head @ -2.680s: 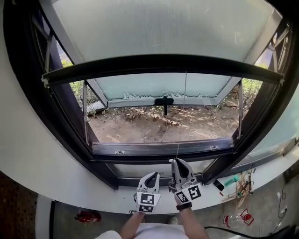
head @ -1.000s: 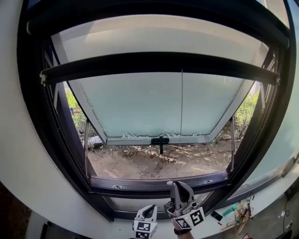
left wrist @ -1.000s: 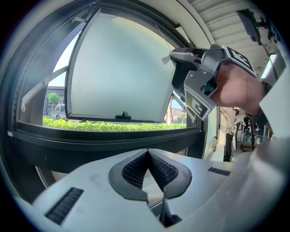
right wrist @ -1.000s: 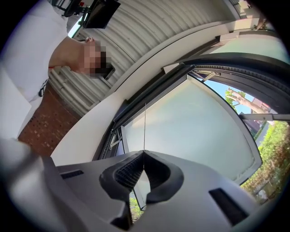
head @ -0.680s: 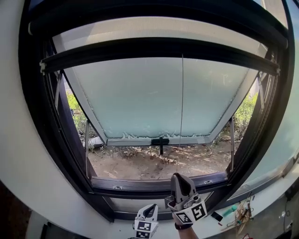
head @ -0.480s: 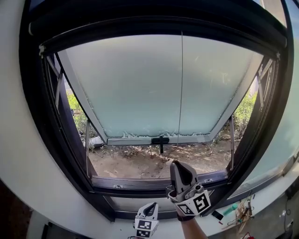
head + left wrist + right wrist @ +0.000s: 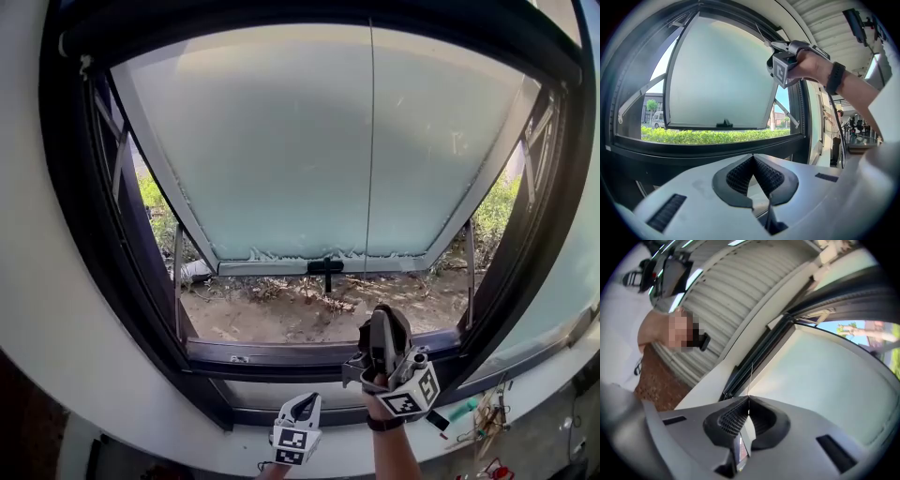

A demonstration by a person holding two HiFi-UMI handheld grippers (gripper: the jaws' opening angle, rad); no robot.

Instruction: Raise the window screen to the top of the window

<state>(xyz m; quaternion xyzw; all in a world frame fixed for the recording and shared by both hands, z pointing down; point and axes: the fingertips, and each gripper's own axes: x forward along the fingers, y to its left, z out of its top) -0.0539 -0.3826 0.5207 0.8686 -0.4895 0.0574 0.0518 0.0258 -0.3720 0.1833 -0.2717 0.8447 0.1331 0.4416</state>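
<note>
The window frame (image 7: 112, 281) fills the view. The window screen (image 7: 234, 21) shows as a dark bar far above the jaws, at or very near the frame's top. The right gripper (image 7: 380, 323) points upward, jaws clamped on the thin pull cord (image 7: 368, 141), which runs straight up to that bar. The left gripper (image 7: 302, 405) hangs below it, jaws together on nothing. The raise looks almost finished; next, I judge, check the bar is seated, then release the cord gently.
</note>
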